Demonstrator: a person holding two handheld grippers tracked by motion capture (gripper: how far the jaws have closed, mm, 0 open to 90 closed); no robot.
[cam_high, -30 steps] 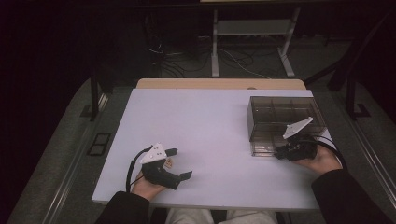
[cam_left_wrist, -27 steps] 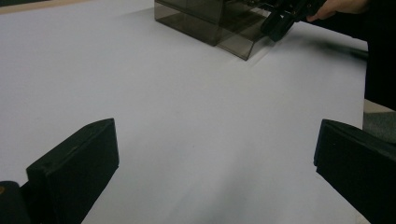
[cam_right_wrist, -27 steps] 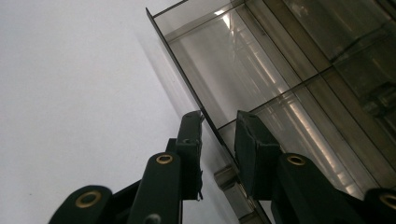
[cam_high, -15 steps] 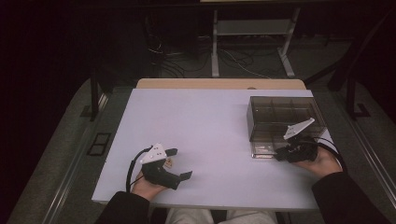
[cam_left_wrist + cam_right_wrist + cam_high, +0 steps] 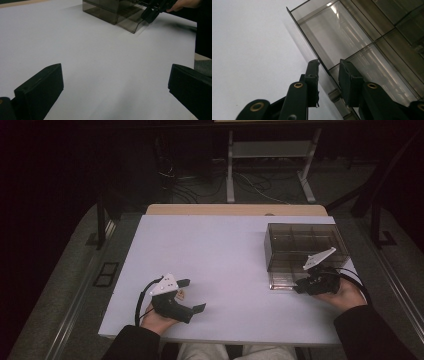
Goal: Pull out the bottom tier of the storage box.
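While left gripper (image 5: pixel 189 295) is idling mid-table, jaws spread, empty, right gripper (image 5: pixel 329 72) is straddling drawer (image 5: pixel 332 37) front wall, jaws narrow, contact unclear; organizer (image 5: pixel 300 242) sitting far right, long axis crosswise.

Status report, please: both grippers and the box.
Left gripper open, idle on table. Right gripper straddles front wall of smoky clear box; grip unclear. Nothing in the way.

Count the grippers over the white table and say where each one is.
2. The left gripper hovers open near the table's front left. The right gripper is at the smoky clear box front right, its jaws either side of the drawer's front wall.
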